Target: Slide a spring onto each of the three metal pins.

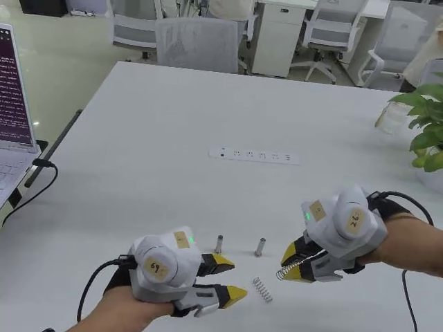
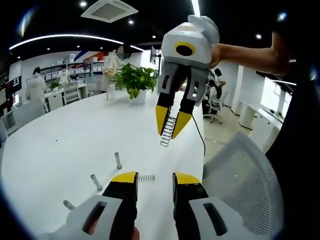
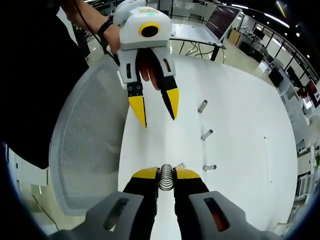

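Spring [image 2: 168,129] sits pinched in right gripper [image 3: 166,172] jaws; left gripper [image 1: 232,278] jaws gape empty.

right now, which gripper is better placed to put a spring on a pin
Right: the right gripper holds a spring close to a pin; the left gripper is open and empty.

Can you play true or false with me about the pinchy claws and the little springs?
1. The right gripper pinches a spring. True.
2. The left gripper holds a spring too. False: it is open and empty.
3. A loose spring lies on the table. True.
4. The pins already wear springs. False: the pins in view are bare.
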